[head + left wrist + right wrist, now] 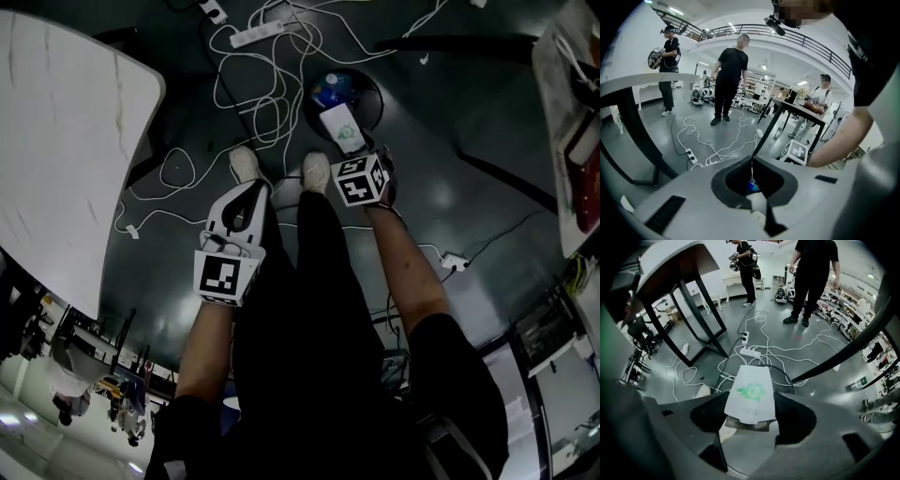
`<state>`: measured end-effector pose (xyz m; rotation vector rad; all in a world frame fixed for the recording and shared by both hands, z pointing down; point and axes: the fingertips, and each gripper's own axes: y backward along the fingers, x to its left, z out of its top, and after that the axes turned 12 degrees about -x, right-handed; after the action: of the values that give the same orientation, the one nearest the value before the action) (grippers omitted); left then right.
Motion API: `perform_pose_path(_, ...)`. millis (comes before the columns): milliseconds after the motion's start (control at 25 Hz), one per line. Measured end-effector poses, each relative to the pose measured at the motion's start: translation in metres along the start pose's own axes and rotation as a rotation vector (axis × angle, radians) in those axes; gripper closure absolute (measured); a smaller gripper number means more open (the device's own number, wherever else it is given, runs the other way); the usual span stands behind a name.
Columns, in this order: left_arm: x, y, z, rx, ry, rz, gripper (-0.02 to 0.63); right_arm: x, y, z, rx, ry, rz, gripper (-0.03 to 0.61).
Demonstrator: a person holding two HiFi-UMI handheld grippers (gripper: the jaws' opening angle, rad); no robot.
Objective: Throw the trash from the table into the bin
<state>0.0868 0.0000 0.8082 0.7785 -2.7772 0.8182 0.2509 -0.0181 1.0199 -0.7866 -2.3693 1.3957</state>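
Trash, a white green-printed packet [751, 392], was held just above the bin [375, 94] on the floor. Left tongs [751, 161] were closed together, empty; right tongs [750, 412] were clamped on the packet. Release was best made once centred over the opening.
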Motion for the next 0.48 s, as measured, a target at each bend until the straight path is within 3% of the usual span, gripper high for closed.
perform_pose_path(360, -0.012, 0.003, -0.004, -0.003, 0.023, -0.01, 0.598, -0.004, 0.003, 0.017, -0.038, -0.029, -0.011, 0.275)
perform_pose_path(480, -0.014, 0.002, 0.001, -0.043, 0.002, -0.014, 0.598, -0.009, 0.013, 0.022, -0.063, -0.037, -0.031, 0.276)
